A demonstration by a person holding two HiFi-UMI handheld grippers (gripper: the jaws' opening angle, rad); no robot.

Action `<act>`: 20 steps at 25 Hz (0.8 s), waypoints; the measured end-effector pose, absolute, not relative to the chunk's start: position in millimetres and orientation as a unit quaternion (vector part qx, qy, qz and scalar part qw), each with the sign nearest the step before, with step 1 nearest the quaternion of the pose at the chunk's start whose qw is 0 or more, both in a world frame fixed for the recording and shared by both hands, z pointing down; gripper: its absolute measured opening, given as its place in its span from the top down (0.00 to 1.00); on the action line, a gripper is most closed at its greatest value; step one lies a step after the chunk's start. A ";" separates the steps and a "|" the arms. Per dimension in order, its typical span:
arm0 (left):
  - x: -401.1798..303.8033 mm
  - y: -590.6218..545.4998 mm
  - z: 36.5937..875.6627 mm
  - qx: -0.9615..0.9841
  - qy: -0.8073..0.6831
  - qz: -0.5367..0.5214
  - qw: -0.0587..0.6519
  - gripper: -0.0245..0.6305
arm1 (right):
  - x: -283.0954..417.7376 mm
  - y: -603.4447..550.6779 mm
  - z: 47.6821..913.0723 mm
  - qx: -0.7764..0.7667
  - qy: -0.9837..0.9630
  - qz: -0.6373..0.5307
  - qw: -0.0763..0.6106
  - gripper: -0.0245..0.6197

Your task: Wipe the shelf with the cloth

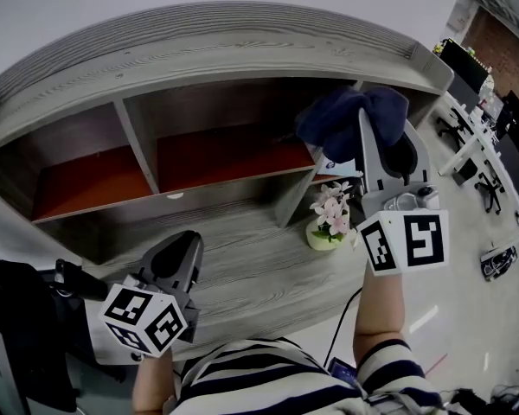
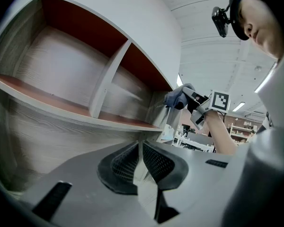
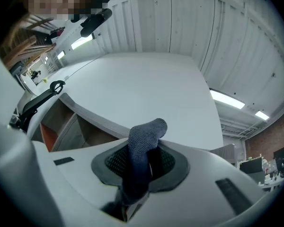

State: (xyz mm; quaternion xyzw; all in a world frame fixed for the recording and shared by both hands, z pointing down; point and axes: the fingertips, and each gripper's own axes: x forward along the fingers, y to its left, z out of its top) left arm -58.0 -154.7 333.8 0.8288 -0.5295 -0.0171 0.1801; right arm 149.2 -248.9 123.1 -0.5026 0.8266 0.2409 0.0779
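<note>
A dark blue cloth [image 1: 346,115] hangs bunched from my right gripper [image 1: 370,128], which is shut on it and held up at the right end of the grey wooden shelf [image 1: 225,46], in front of its upper right compartment. In the right gripper view the cloth [image 3: 143,143] sticks up between the jaws and hides the right gripper [image 3: 143,163] at its tips. My left gripper [image 1: 178,258] hovers low over the shelf's wide lower board [image 1: 259,266], shut and holding nothing. The left gripper view shows the left gripper [image 2: 139,159] with its pads nearly touching, and the cloth [image 2: 176,96] far off.
A small pot of pink flowers [image 1: 329,221] stands on the lower board just below my right gripper. Red-brown boards [image 1: 216,156] line the two upper compartments, split by a divider [image 1: 138,145]. Office desks and chairs [image 1: 484,145] fill the floor to the right.
</note>
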 end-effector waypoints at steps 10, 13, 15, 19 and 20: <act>-59.8 -152.3 334.7 0.826 -0.533 -0.016 0.184 0.90 | 153.2 -287.2 133.9 -0.533 0.813 0.229 0.055 0.81; -62.5 -152.6 334.3 0.824 -0.535 -0.017 0.184 0.90 | 153.5 -290.3 144.2 -0.538 0.813 0.220 0.048 0.81; -62.5 -152.7 334.6 0.824 -0.535 -0.016 0.184 0.90 | 153.7 -291.6 150.6 -0.539 0.813 0.216 0.043 0.81; -60.7 -152.4 335.9 0.827 -0.532 -0.014 0.183 0.90 | 155.9 -293.1 164.8 -0.542 0.814 0.207 0.034 0.81; -60.6 -152.5 336.1 0.827 -0.531 -0.013 0.182 0.90 | 156.1 -293.5 168.5 -0.543 0.814 0.205 0.031 0.81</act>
